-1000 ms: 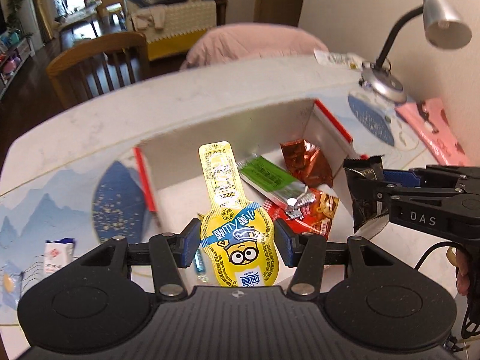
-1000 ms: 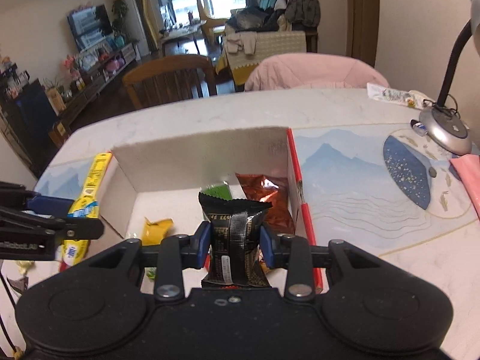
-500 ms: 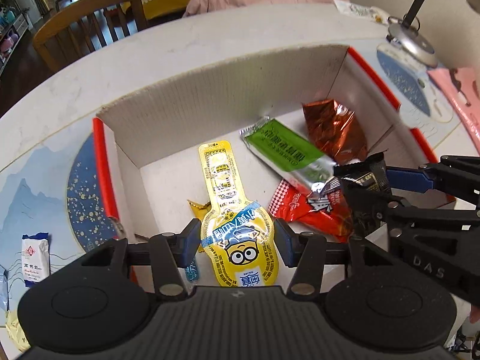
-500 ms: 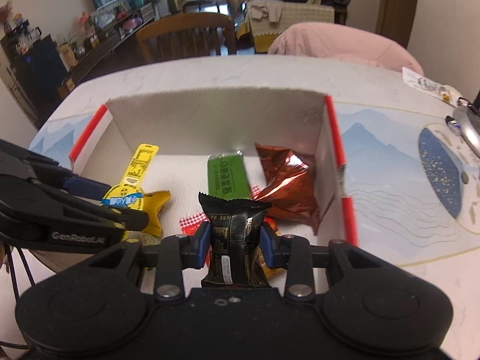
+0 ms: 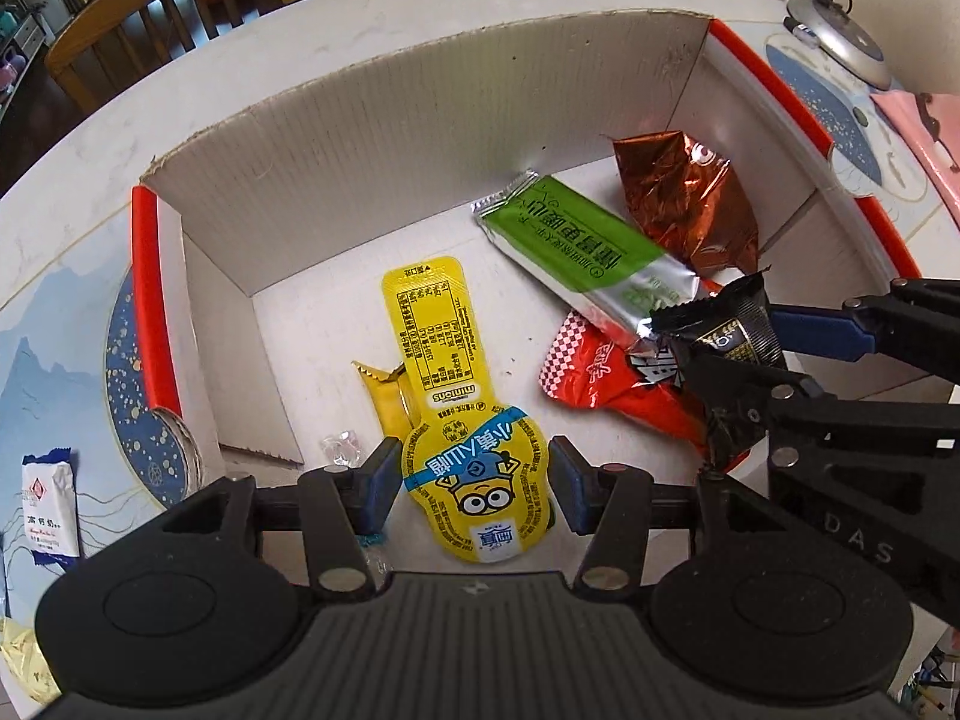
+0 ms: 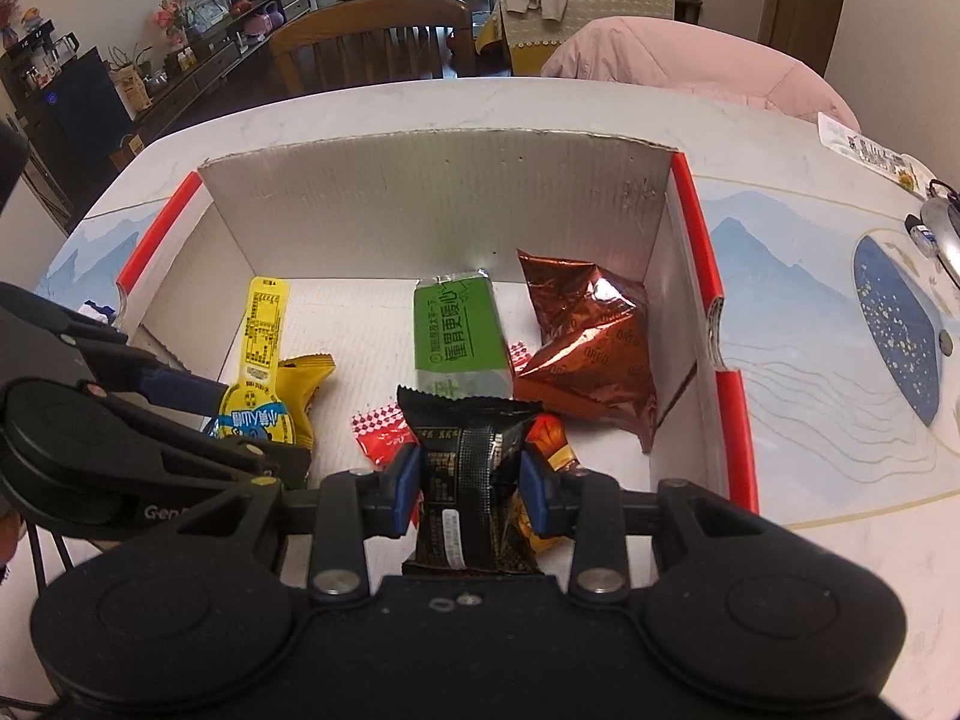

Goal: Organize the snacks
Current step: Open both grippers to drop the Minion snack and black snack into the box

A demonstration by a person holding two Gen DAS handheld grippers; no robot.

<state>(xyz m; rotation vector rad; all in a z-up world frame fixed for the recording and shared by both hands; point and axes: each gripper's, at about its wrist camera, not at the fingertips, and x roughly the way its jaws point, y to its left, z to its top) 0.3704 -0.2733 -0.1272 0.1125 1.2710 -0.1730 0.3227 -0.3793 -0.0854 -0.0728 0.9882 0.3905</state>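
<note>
My left gripper (image 5: 474,480) is shut on a yellow Minions pouch (image 5: 462,420) and holds it low inside the open cardboard box (image 5: 420,138), near its left front. My right gripper (image 6: 468,474) is shut on a black snack packet (image 6: 468,468) and holds it over the box's front middle. The right gripper also shows in the left wrist view (image 5: 750,354) at the right. In the box lie a green bar (image 6: 459,336), a copper foil bag (image 6: 588,342), a red packet (image 5: 618,384) and a small yellow packet (image 6: 309,384).
A white-and-blue candy packet (image 5: 51,504) lies on the table left of the box. A desk lamp base (image 5: 840,42) stands at the far right, with a pink sheet (image 5: 924,126) beside it. A wooden chair (image 6: 372,42) and a pink cushion (image 6: 690,66) stand behind the table.
Both grippers have moved forward and down over the box with their snacks still held. The box now fills both views.
</note>
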